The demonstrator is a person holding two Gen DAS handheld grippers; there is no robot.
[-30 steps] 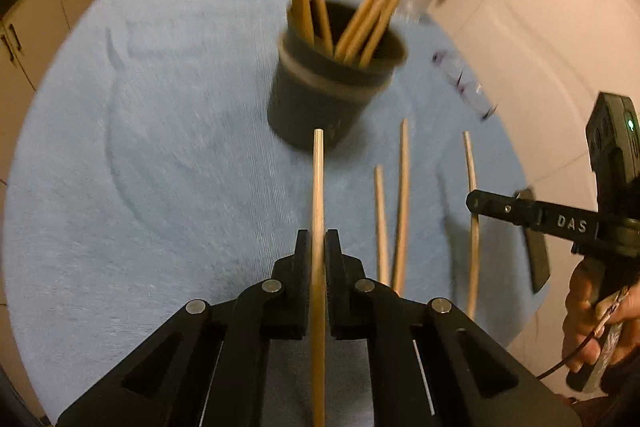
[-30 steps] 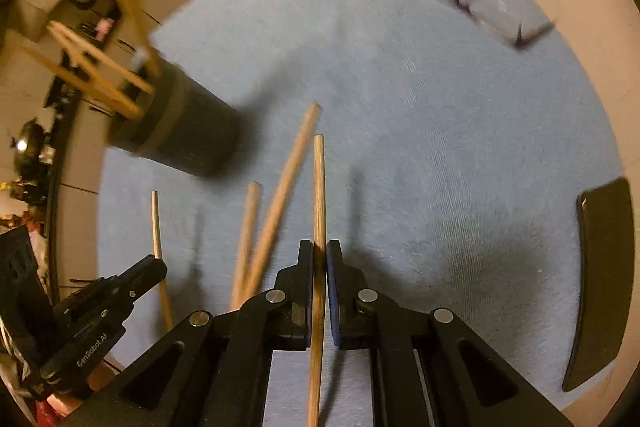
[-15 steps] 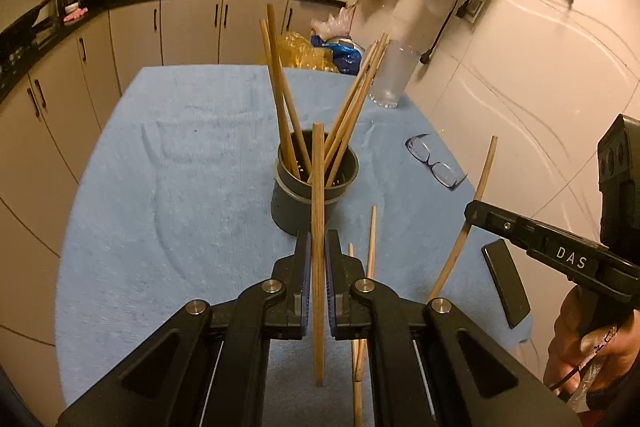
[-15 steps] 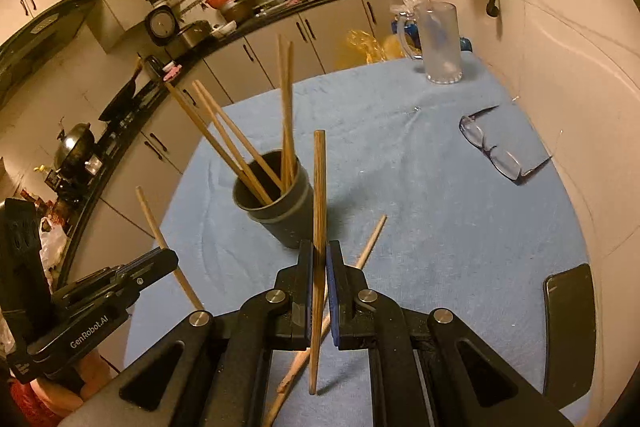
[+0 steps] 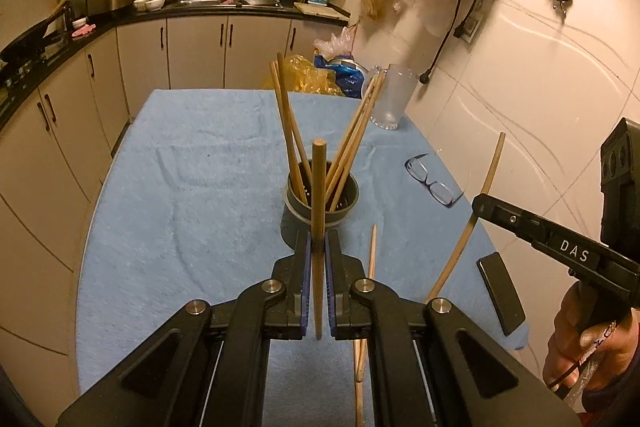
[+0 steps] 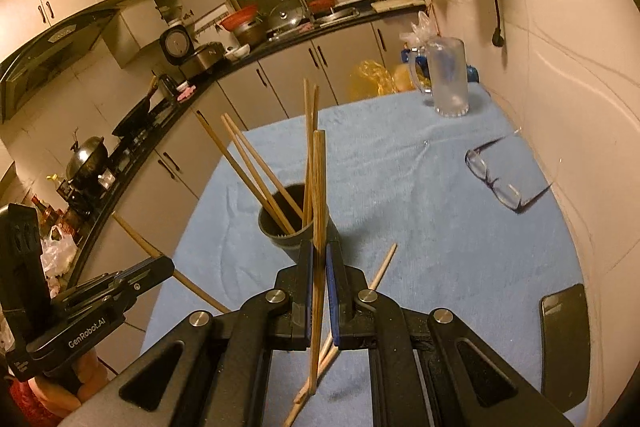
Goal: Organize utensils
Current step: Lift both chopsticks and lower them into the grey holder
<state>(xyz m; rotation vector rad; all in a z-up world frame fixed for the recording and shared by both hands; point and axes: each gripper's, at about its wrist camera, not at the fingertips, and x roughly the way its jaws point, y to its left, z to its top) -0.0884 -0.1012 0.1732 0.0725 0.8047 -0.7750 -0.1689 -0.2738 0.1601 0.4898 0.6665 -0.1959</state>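
- The left tool (image 5: 317, 259) is clamped on a wooden chopstick (image 5: 318, 227), which is held upright between the blue pads and sticks out both above and below them
- In the left wrist view, the top of that chopstick is seen in front of the dark holder cup (image 5: 320, 205), which stands on the blue cloth of the counter (image 5: 180, 207) just beyond the tool tips
- Several chopsticks in the cup (image 5: 352, 143) are leaned outward against its rim in two bunches, one to the left and one to the right
- The right tool (image 6: 319, 263) is likewise closed on a second chopstick (image 6: 318, 211), gripped near its middle and held nearly upright, slightly tilted
- In the right wrist view, the same cup (image 6: 294, 223) is seen just past the tool tips, partly hidden behind the gripped stick
- Two loose chopsticks (image 5: 372, 255) are left lying on the cloth, near the cup and between the two tools; in the right wrist view they (image 6: 380, 267) are crossed under that tool
- From the left camera, the right tool (image 5: 480, 205) is seen at the right edge with its stick (image 5: 486, 187) raised above the counter; from the right camera the left tool (image 6: 166, 265) is seen at the lower left
- A pair of glasses (image 6: 496, 179), a clear mug (image 6: 448, 83) and a dark phone (image 6: 566, 343) are laid on the cloth, well apart from the cup
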